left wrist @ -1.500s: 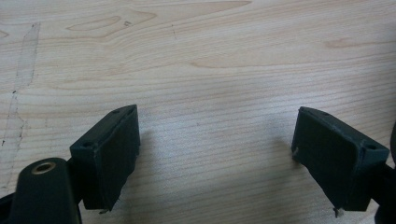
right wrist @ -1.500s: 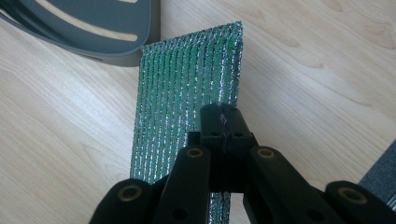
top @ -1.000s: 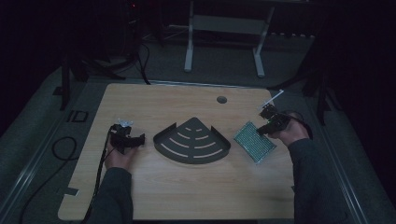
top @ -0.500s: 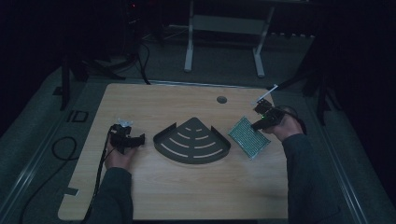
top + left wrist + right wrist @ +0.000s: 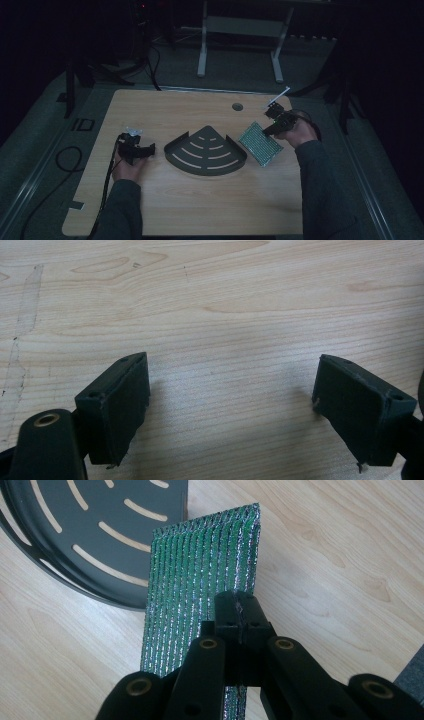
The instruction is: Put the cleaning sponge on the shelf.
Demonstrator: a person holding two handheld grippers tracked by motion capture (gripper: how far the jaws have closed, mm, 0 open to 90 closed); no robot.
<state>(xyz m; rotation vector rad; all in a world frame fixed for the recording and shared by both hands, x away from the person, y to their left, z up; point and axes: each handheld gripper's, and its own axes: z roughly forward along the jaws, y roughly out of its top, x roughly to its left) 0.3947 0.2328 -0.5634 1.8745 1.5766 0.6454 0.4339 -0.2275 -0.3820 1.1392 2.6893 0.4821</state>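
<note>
The person's right forearm reaches up the table's right side, wrist bent inward, and the right gripper [image 5: 274, 121] has its jaws clamped on the edge of a green glittery scouring pad [image 5: 260, 143], which lies just right of the dark slotted corner shelf [image 5: 206, 151]. The left gripper [image 5: 136, 149] rests low on the wooden table [image 5: 165, 200], jaws apart on nothing. The right gripper view shows the pad [image 5: 200, 585] tilted up beside the shelf's rim [image 5: 75, 587]; from above it looks flat.
</note>
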